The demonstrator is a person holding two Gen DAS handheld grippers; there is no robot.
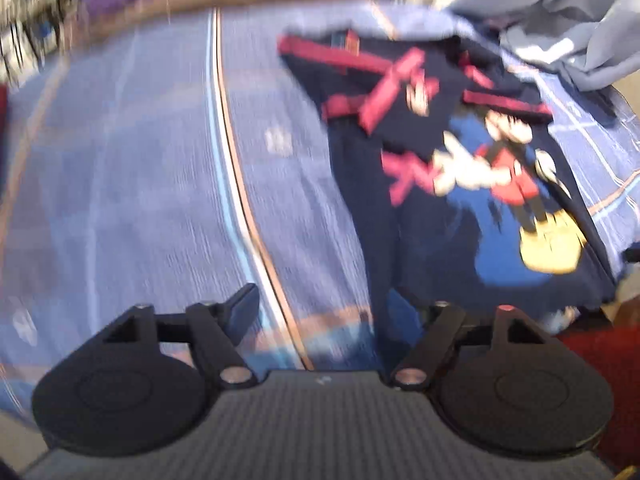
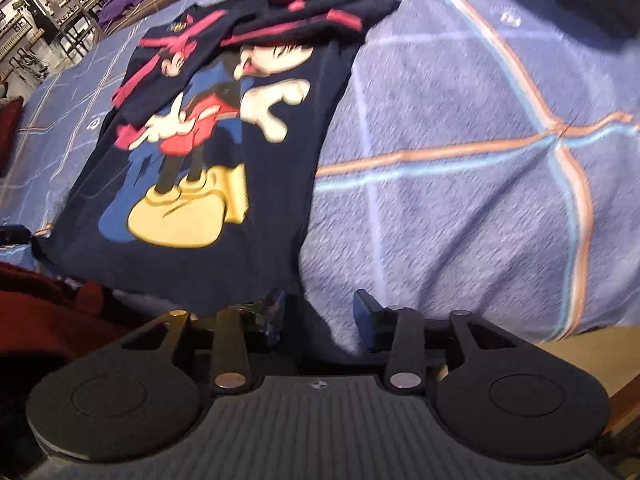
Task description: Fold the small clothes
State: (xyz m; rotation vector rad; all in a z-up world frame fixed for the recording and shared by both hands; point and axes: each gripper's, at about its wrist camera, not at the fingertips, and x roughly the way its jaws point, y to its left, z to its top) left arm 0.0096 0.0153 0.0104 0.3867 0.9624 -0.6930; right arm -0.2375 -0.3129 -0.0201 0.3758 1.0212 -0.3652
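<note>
Nearest in each wrist view are the tools themselves. The left gripper [image 1: 332, 312] has its fingers [image 1: 242, 304] spread with nothing between them, over bare bedspread [image 1: 140, 180] just beside the shirt's hem. The right gripper [image 2: 320, 314] is likewise spread and empty, its fingers above the shirt's near corner.

Just beyond them the small navy T-shirt [image 2: 208, 264] lies on the blue checked bedspread, print side up, a cartoon mouse across the front. Its body lies flat, and the red-striped sleeves [image 2: 304, 20] at the far end are already turned in over the chest.

It looks light, thin and limp, so it will sag and slide easily. The bottom hem corners seem the best places to pinch for bringing the lower half up.

Farther off lies a grey garment [image 1: 560, 20].
</note>
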